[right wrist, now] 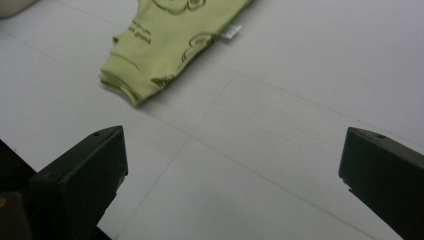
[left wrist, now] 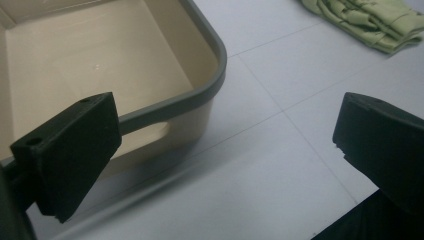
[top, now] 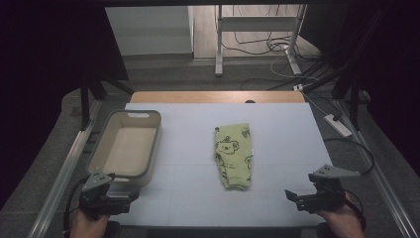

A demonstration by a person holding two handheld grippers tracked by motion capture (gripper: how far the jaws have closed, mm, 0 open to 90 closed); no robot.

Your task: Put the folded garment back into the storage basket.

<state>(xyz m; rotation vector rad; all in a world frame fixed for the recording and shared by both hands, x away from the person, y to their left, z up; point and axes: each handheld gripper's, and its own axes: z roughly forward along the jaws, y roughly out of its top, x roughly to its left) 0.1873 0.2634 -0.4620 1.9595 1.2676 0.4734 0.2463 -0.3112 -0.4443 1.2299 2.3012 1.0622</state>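
At about eight o'clock on the white table [top: 277, 148] we see the left gripper [top: 110, 198], held in a hand at the near edge, with its jaws spread wide and nothing between them. Just past it, toward ten o'clock, stands the beige bin [top: 105, 144] with its grey rim; it is empty, and in the left gripper view its near corner [left wrist: 212, 75] sits between and beyond the jaws, with one jaw overlapping the rim in that view, though we cannot tell whether it touches. Near the middle of the table, slightly toward the far side, lies the folded green garment [top: 233, 154], printed with a cartoon bear and dark lettering, its long side running from twelve to six o'clock. It rests flat on the table, well apart from the bin and from both grippers. In the right gripper view we see the garment's cuff end [right wrist: 145, 75] and a small white label at its edge, ahead of the jaws toward eleven o'clock. At about four o'clock, the right gripper [top: 302, 198] is held at the near edge, jaws also spread wide and holding nothing, with only bare table between them.
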